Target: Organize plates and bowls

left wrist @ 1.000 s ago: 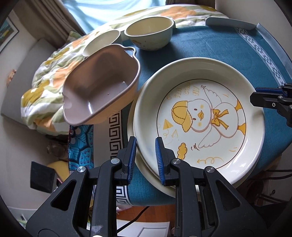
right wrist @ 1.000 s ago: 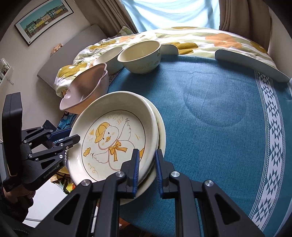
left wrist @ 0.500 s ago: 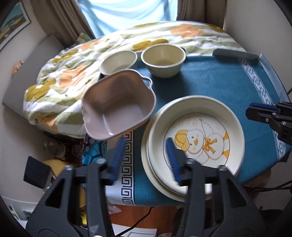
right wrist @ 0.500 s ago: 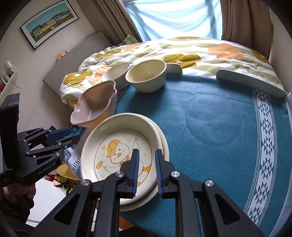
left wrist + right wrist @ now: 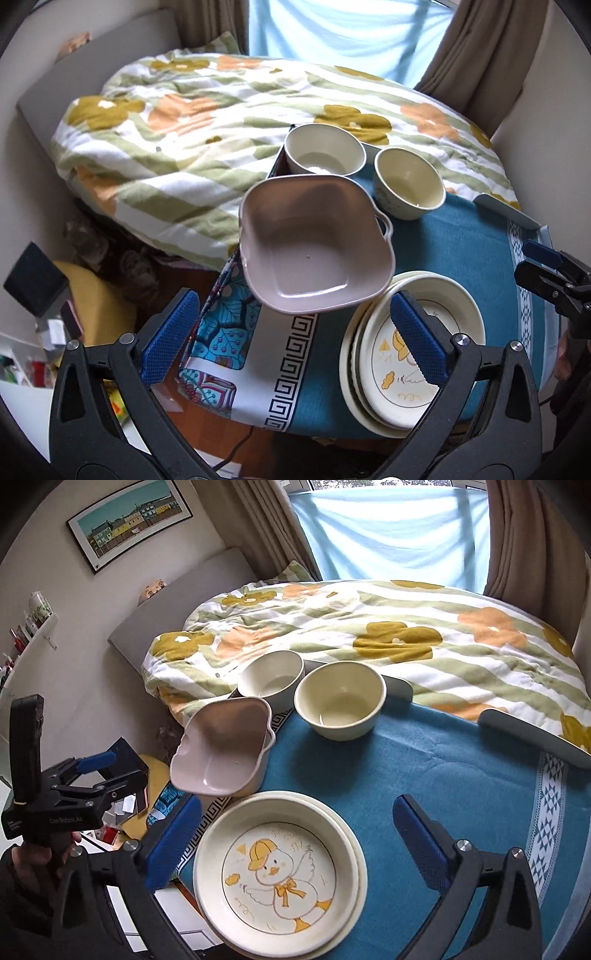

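Two stacked plates (image 5: 280, 878) with the duck print lying flat between the spreading jaws of the right gripper (image 5: 295, 842), three bowls (image 5: 341, 701) beyond the tips — two cream and round, one pink and squarish. Since a second ago, both grippers pulled up and off the plate rim; left gripper (image 5: 295, 332) jaws opening too, nothing pinched. Duck's head toward the bowls.

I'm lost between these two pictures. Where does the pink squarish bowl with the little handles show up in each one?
Left wrist view: the pink bowl sits at the centre, tilted, overlapping the far-left rim of the duck plate.
Right wrist view: the pink bowl is left of centre, tipped, just beyond the duck plate.
Shared landmark: the two cream bowls behind it.
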Tool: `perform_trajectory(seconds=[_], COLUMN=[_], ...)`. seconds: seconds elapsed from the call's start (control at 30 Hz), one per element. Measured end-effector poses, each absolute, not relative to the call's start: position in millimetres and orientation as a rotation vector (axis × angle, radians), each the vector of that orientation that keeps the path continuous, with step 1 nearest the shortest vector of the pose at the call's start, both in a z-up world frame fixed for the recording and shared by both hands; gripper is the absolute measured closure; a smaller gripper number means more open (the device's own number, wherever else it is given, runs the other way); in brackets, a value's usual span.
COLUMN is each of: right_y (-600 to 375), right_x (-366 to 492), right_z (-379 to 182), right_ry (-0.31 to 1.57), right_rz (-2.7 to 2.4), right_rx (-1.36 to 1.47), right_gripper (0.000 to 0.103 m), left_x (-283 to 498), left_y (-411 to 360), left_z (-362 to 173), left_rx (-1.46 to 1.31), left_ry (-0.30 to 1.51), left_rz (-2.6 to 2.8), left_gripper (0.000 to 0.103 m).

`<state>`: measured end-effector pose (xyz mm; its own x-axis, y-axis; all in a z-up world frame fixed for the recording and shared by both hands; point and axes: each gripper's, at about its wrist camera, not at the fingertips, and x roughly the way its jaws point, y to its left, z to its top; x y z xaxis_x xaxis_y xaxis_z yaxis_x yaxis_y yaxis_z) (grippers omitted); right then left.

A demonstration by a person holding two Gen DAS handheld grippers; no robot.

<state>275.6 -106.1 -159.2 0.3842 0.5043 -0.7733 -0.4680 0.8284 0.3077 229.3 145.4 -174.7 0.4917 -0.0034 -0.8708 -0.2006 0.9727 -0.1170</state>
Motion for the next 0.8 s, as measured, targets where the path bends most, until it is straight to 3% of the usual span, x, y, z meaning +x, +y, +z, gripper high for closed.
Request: perform_trajectory(seconds=[0.13,0.27,0.37,0.43,0.53,0.6,0.63,0.7,0.8], right_y=[-71,-44,-25,-18,-11,-5,-3,2,10], right_x=[295,311,319,325,330,334,335,337,337], right_z=[-178,-200,-218,-230,-244,-251,-254,-258,-262], right_ry=[1.075,1.141,1.198,1.237,1.273,1.291,1.300,1.313,1.312], right_rz=[0.630,0.648,0.650,0.645,0.644,0.634,0.634,0.643,0.645], right_rx=[0.017,0.017,0.002,0.017,0.036,0.028,0.027,0.021,-0.007], right_gripper=[0.000,0.003,0.019,0.021,0.035,0.049,0.053,0.071,0.084], left_x=[245,266,282,289,300,305,308,313,319], left_y=[174,188,191,195,196,198,198,200,202], left_z=[-202,-233,-255,-264,-274,-277,-280,-285,-289], left_rx=[-0.325,-0.395,-0.399,-0.403,-0.389,-0.369,-0.361,-0.351,-0.324], left_ry=[1.110,1.192,1.252,1.266,1.283,1.298,1.304,1.316,1.328], left_rz=[0.051,-0.015,-0.042,-0.049,-0.063,-0.068,-0.068,-0.071,-0.056], left_gripper=[0.002,0.026,0.034,0.034,0.038,0.055,0.058,0.073,0.090])
